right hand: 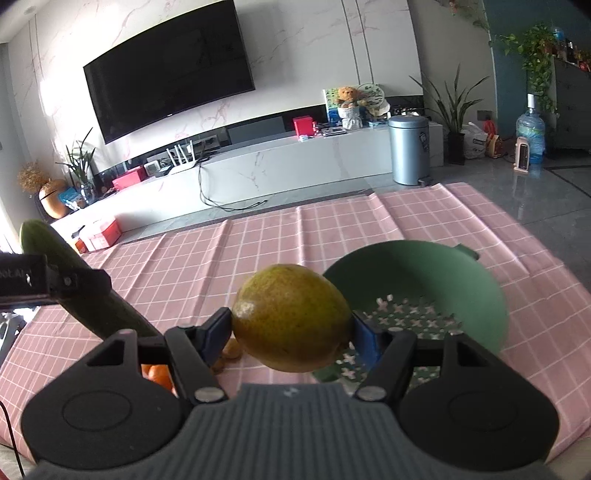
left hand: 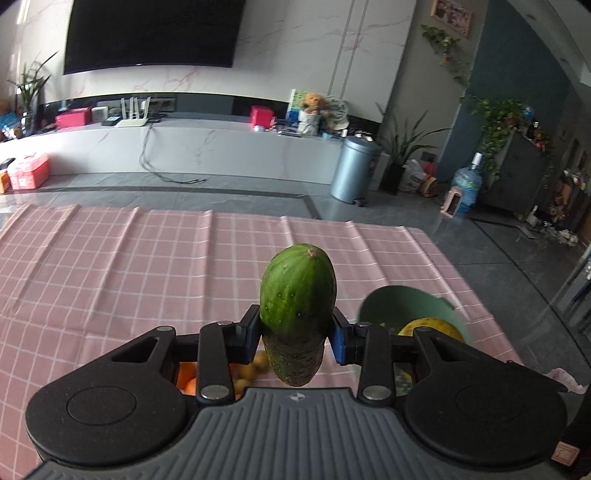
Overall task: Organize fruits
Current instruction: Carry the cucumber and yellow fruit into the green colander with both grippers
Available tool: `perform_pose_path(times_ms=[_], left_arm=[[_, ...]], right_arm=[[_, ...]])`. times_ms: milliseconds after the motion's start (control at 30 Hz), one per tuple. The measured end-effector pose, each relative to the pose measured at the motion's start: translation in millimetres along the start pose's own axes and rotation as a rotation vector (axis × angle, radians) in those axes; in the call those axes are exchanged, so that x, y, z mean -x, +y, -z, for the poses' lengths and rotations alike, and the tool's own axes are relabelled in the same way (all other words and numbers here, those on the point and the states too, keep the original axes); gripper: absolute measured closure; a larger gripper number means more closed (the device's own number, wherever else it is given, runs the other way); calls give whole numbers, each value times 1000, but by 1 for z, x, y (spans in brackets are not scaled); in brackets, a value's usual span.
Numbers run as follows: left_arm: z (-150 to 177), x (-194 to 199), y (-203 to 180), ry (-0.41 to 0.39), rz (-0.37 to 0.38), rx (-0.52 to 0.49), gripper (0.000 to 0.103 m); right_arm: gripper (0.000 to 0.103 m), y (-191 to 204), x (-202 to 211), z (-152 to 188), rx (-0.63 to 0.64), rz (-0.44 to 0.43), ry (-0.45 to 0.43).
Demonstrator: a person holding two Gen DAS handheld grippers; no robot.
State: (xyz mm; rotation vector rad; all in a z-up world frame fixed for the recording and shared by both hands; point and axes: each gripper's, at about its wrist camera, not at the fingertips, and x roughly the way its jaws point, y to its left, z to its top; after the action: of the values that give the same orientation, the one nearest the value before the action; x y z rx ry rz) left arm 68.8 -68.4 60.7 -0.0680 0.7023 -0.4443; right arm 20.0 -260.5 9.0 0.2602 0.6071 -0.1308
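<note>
While the cucumber [left hand: 297,295] stands nearly upright above the pink checked tabletop [left hand: 129,266], the left gripper [left hand: 295,334] has its jaws clenched on the lower half, blue pads pressing both sides and the stem end pointing up. From the right wrist view the same cucumber [right hand: 92,295] shows tilted at the left edge, lifted clear of the cloth. Beside it, the right gripper [right hand: 291,332] grasps a yellow-green pear [right hand: 291,321] between its jaws, the fruit filling the gap and held just in front of the green colander bowl [right hand: 424,269]. That bowl sits on the tabletop to the right, its perforated bottom showing and nothing lying in the visible part. Under the left gripper, small brown round fruits [left hand: 251,369] and an orange [left hand: 188,380] lie on the cloth, partly hidden by the tool. Beyond the tabletop's far edge are a grey tiled floor, a blue-grey pedal bin [left hand: 354,168], a long white cabinet [left hand: 221,151] and a dark television [left hand: 155,33] on the marble wall
</note>
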Motion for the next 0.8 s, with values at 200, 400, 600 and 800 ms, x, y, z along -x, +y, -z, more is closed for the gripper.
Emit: perform_pose_path(times_ms=[200,400,600,800], left_arm=[[-14,-47,-49,44,136,-48,61],[-17,-102,-62,161,156,-61,61],[-7,-132,-73,245,120,-115,61],[-1,-157,-75,312,110,-126,61]], right_arm=[[37,-50,-3,-16,7,97,40],[37,-76,-35,-20,113,113,158],[37,-76,-68,-15,282,88,246],[37,-84,-90,-9,316,49,341]])
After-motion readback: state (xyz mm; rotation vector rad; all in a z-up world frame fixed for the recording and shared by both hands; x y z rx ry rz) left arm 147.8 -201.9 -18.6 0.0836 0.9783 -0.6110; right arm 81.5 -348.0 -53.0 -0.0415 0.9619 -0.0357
